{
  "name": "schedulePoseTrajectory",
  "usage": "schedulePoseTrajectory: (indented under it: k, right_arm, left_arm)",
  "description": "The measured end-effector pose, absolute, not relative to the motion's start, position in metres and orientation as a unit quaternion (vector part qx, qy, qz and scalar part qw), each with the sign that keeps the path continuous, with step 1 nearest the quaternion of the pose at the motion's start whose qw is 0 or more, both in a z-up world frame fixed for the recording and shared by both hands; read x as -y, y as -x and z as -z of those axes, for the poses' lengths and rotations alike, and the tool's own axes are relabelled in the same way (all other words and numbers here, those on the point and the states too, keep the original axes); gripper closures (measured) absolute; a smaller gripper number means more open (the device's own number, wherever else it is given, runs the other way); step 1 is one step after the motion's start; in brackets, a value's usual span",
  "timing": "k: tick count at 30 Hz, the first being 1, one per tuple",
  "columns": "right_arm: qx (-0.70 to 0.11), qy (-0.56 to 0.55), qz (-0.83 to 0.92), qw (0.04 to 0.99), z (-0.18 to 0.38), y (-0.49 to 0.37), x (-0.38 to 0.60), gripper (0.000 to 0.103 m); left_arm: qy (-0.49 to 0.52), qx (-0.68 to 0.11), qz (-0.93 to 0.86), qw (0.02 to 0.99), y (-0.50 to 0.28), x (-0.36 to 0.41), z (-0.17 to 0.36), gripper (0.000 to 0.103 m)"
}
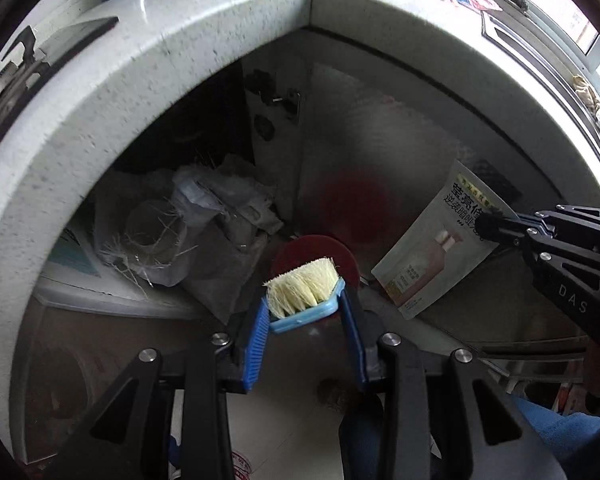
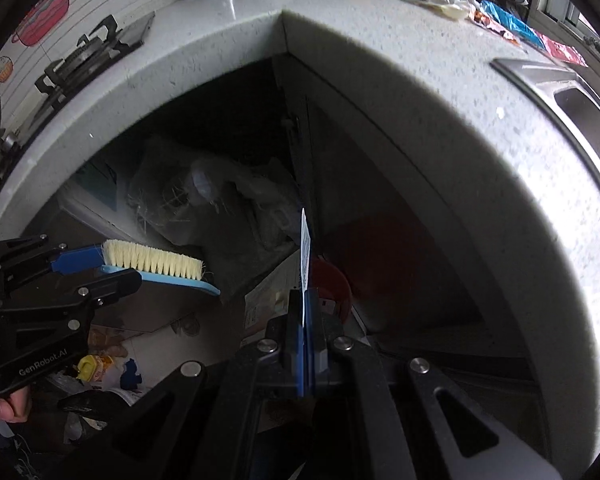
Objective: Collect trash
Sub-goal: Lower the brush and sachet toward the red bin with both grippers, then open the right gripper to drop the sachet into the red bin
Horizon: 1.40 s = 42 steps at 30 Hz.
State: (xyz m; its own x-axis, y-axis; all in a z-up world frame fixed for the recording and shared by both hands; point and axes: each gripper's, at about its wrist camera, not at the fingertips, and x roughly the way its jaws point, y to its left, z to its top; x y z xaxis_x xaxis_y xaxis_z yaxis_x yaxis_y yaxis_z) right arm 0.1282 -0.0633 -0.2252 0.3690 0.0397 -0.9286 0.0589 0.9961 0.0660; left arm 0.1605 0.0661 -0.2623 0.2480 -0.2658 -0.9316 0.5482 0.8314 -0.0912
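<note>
Left jaws (image 1: 304, 300) clamp a scrub brush (image 1: 302, 290) (bristles up); right jaws (image 2: 305, 300) pinch a flat pouch (image 1: 436, 244).

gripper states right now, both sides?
Left gripper: jaws closed on the blue scrub brush, bristles up.
Right gripper: jaws shut on the flat printed pouch, held edge-on to its own camera.

"DAS" marks the right gripper (image 1: 490, 226); "GenRobot.AI" marks the left gripper (image 2: 100, 260); the pouch (image 1: 432, 248) bears Chinese print.
</note>
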Motion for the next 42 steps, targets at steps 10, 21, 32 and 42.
schedulePoseTrajectory:
  k: [10,21,32,42]
  right_arm:
    - [-0.574,-0.059,0.02,0.817,0.319,-0.139,0.064,0.102]
    - [-0.591,-0.072,0.041,0.802,0.416,-0.141,0.082,0.102]
    - [-0.596,-0.084,0.061,0.796,0.436,-0.147,0.1,0.102]
    - [-0.602,-0.051,0.011,0.797,0.441,-0.153,0.089,0.102]
  left_arm:
    - [-0.117,-0.567,0.288,0.763,-0.179,-0.052,0.368,0.07]
    - [-0.142,-0.591,0.315,0.729,-0.207,-0.021,0.466,0.069]
    - [-0.17,-0.603,0.314,0.713,-0.218,0.006,0.493,0.06]
    - [-0.128,-0.612,0.271,0.732,-0.227,-0.024,0.506,0.025]
